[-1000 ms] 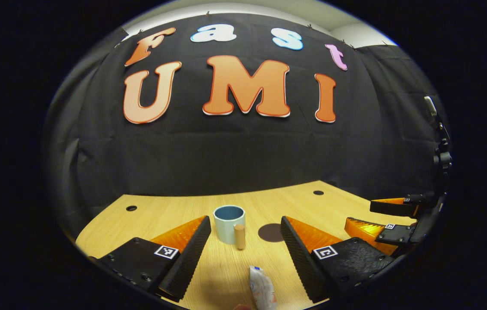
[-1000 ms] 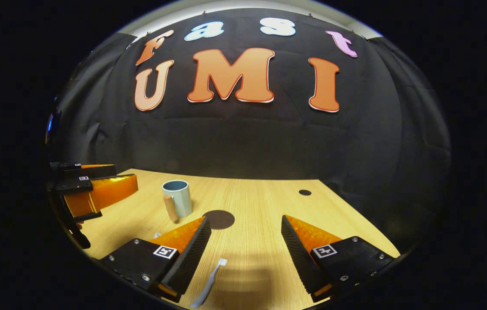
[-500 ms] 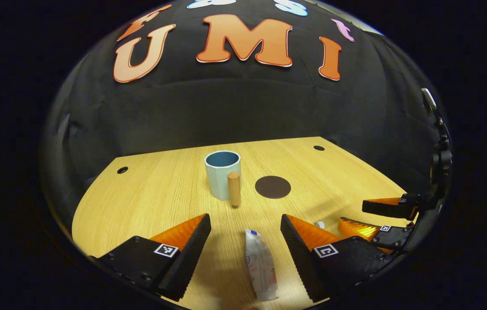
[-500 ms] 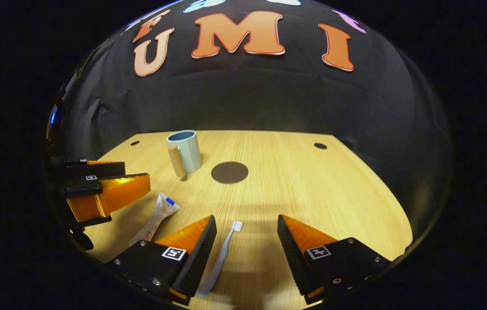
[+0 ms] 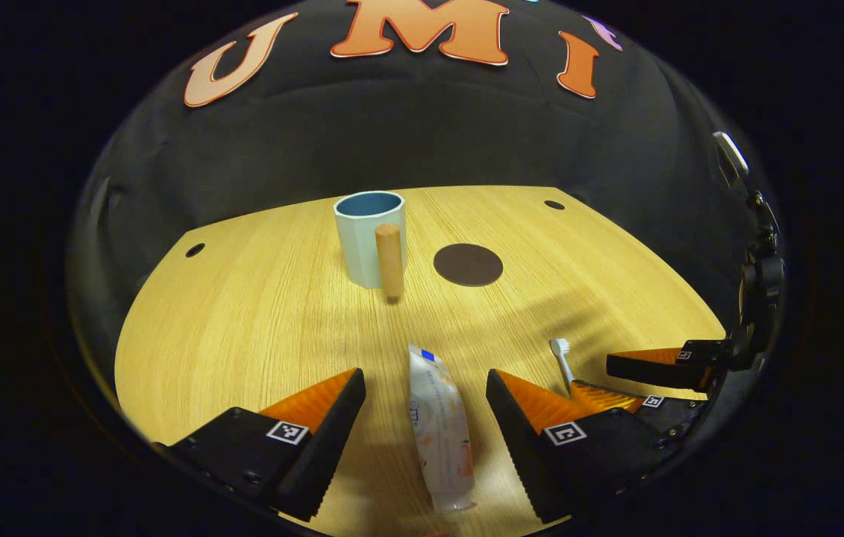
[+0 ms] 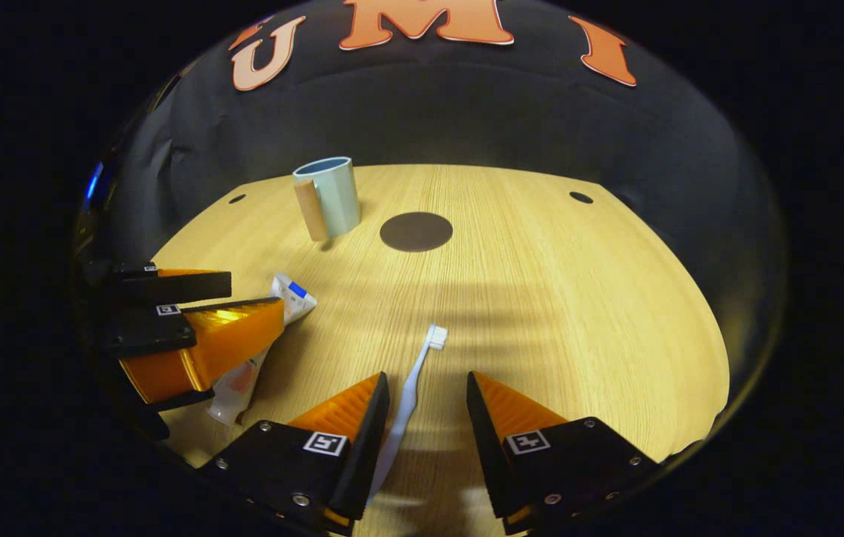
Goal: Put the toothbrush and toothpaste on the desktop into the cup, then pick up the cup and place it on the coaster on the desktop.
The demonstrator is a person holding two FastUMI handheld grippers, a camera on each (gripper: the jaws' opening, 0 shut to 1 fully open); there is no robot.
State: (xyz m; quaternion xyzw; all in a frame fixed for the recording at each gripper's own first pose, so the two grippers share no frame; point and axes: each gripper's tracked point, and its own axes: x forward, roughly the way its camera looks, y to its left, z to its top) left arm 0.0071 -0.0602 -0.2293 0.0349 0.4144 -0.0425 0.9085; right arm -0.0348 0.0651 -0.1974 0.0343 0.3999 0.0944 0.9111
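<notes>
Both grippers have dropped toward the bench [image 5: 242, 313] within the last second. The left gripper [image 5: 425, 406] now straddles the toothpaste [image 5: 438, 425], fingers apart and not touching it. The right gripper [image 6: 427, 406] has narrowed its fingers around the toothbrush [image 6: 410, 388] handle, though they are not yet clamped. The cup [image 5: 369, 237] stands empty at 12 o'clock, the coaster [image 5: 468, 264] just beside it at 1 o'clock. Both grasps look imminent; nothing is loaded yet.

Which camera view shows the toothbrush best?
The right gripper view: the toothbrush lies nearly full length between that gripper's fingers, bristles pointing away. The left gripper view catches just its head and neck beside the right gripper.
</notes>
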